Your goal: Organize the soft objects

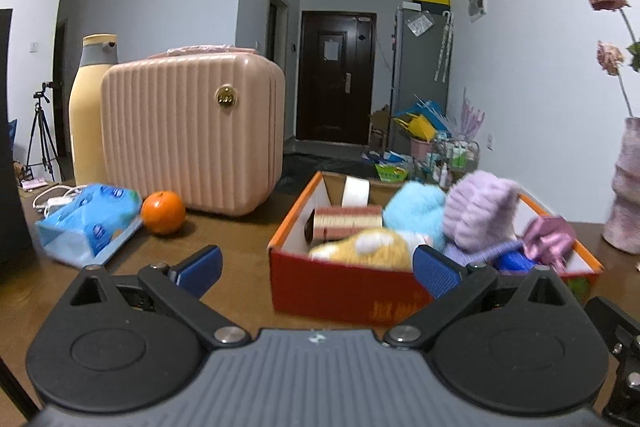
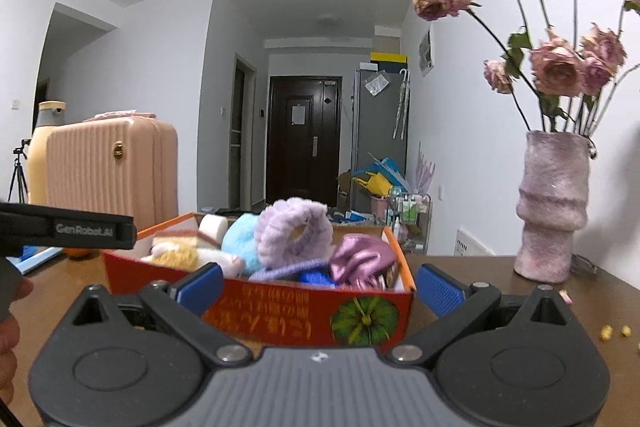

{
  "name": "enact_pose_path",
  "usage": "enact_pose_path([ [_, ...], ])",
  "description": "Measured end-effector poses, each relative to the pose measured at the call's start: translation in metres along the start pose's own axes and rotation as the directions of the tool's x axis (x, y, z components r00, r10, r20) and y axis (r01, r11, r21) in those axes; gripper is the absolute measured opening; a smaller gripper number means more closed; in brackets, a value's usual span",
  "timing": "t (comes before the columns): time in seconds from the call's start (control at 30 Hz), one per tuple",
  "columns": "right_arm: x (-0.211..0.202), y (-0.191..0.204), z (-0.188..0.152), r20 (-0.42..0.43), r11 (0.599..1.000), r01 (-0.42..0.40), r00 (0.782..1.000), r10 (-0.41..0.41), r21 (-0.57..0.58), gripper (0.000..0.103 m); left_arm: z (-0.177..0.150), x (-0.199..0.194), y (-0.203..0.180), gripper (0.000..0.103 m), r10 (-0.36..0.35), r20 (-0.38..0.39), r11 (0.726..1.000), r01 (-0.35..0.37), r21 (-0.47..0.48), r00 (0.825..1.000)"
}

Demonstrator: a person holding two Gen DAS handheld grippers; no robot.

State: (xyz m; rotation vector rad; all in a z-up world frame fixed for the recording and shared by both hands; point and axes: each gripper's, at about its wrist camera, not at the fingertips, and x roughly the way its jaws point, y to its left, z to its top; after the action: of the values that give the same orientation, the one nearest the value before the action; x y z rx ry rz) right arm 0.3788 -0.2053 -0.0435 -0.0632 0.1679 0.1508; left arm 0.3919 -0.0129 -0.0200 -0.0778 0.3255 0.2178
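1. On the brown table, toward the right: a red box with orange rim, open at the top, filled with soft things.
2. Inside, left to right: a yellow plush at the near wall, a blue plush behind it, a lilac scrunchie standing highest, a shiny pink scrunchie at the right end.
3. Also inside, at the far left corner: a white roll and a striped sponge-like block; a blue item low between the scrunchies, too hidden to name.
4. Just before the box, the left gripper: blue pads spread wide, nothing between them, right pad overlapping the box's near wall in view.
5. In front of the box's long printed side, the right gripper: likewise spread and empty, box filling the gap in view.
6. Left of the box: an orange, then a blue tissue pack, both near a pink case; a cream bottle behind the case.
7. Right of the box, well apart: a pink vase holding dried roses.
8. Far off: a dark door at the hall's end.
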Motion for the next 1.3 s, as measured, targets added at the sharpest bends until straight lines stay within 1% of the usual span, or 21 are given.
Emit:
enact_pose_path([
  [0.1, -0.025, -0.002, -0.005, -0.021, 1.0, -0.009, 1.0, 0.009, -0.005, 0.103, -0.007, -0.021, 0.007, 0.103, -0.009, -0.015, 1.0, 0.009, 0.007, 1.0],
  [0.23, -0.059, -0.002, -0.011, -0.037, 1.0, -0.001, 0.999, 0.0, -0.023, 0.103, -0.017, -0.051, 0.017, 0.103, -0.062, -0.046, 0.998, 0.063, 0.025, 0.997],
  [0.47, -0.109, 0.001, -0.014, -0.074, 0.999, -0.023, 0.997, 0.022, -0.022, 0.103, -0.032, -0.1, 0.029, 0.103, -0.138, -0.073, 0.988, 0.143, 0.063, 0.988],
  [0.67, -0.143, 0.005, -0.011, -0.075, 0.999, -0.035, 0.997, 0.035, -0.003, 0.103, -0.041, -0.143, 0.034, 0.103, -0.156, -0.052, 0.982, 0.161, 0.1, 0.986],
  [0.83, -0.163, 0.005, -0.007, -0.059, 0.999, -0.03, 0.998, 0.031, 0.016, 0.103, -0.044, -0.171, 0.04, 0.103, -0.17, -0.008, 0.981, 0.17, 0.095, 0.985],
  [0.97, -0.176, 0.003, -0.005, -0.031, 0.999, -0.024, 0.999, 0.025, 0.022, 0.103, -0.043, -0.184, 0.041, 0.103, -0.167, 0.04, 0.981, 0.162, 0.109, 0.985],
  [1.3, -0.183, 0.001, -0.003, -0.021, 1.0, -0.016, 1.0, 0.017, 0.025, 0.103, -0.046, -0.189, 0.034, 0.103, -0.189, 0.034, 0.972, 0.182, 0.148, 0.981],
])
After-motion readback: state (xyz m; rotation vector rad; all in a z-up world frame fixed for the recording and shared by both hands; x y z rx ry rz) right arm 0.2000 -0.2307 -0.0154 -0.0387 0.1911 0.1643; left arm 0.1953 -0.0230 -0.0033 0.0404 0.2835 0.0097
